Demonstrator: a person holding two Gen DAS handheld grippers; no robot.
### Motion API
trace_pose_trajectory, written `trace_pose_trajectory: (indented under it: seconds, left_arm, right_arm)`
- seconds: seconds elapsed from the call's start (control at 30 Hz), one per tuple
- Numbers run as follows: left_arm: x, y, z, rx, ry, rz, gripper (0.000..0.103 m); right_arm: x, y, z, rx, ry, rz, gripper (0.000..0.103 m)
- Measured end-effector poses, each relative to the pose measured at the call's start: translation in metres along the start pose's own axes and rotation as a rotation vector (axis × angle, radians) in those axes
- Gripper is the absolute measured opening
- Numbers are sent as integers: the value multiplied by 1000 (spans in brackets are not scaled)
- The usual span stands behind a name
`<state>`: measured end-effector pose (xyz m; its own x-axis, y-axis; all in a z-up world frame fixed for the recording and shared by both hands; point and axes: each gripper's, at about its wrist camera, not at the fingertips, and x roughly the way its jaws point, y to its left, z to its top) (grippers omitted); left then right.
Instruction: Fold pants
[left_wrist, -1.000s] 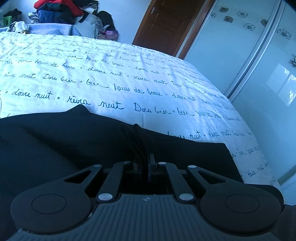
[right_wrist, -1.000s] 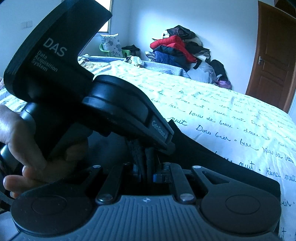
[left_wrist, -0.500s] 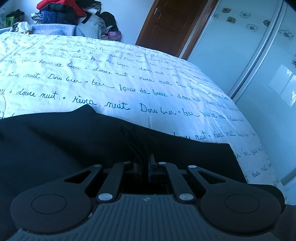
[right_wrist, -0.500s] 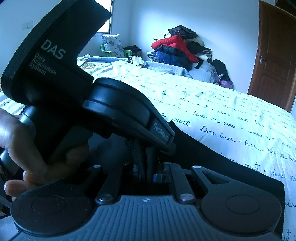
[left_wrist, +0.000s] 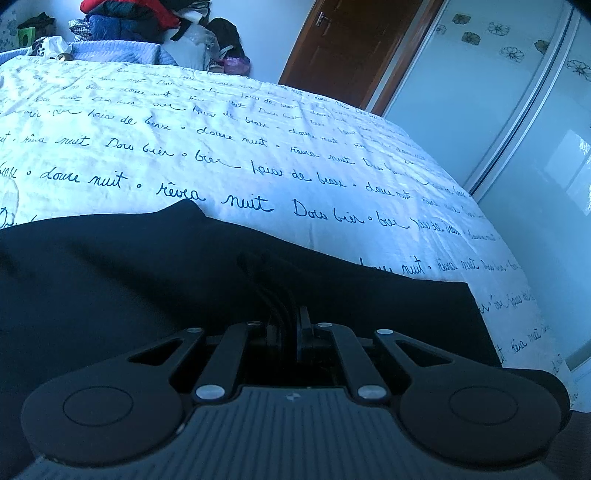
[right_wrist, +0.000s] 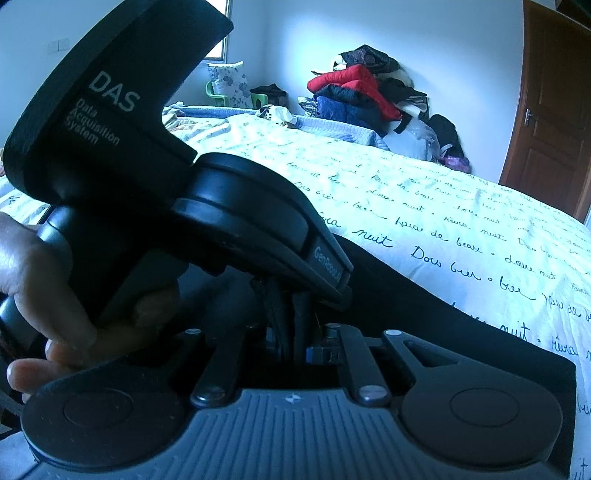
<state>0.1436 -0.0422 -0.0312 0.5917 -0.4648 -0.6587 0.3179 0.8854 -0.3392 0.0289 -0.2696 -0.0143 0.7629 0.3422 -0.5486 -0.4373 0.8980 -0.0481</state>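
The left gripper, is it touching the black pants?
Touching. In the left wrist view the left gripper is shut on the black pants, with bunched cloth between its fingers.

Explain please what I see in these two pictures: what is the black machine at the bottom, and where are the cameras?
No robot is here. A person holds a hand tool with a two-finger claw in each hand, and a camera on each tool looks forward along its fingers. One picture comes from the left claw, the other from the right claw. In the right picture, the big black tool is the left one, held by the person's hand. Black pants lie on a bed cover printed with handwriting. Both claws are shut and seem to pinch the dark cloth.
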Motion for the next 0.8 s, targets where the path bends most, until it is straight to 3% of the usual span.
trace_pose_trajectory:
  seconds: [0.43,0.57,0.67,0.73,0.8]
  left_arm:
    - [2,2,-1,1,14,9,14]
    - [-3,6,2,-7,14,26,22]
    - [-13,15,3,-31,-6,43,24]
    - [-19,21,5,-42,-22,70,23]
    - [-23,27,7,-37,-34,112,23]
  right_arm:
    - [4,2,2,-11,20,-9,12]
    - [4,0,5,14,37,-3,17]
    - [2,0,8,29,38,17,33]
    - [0,2,8,33,31,26,57]
    - [-4,5,8,20,13,26,62]
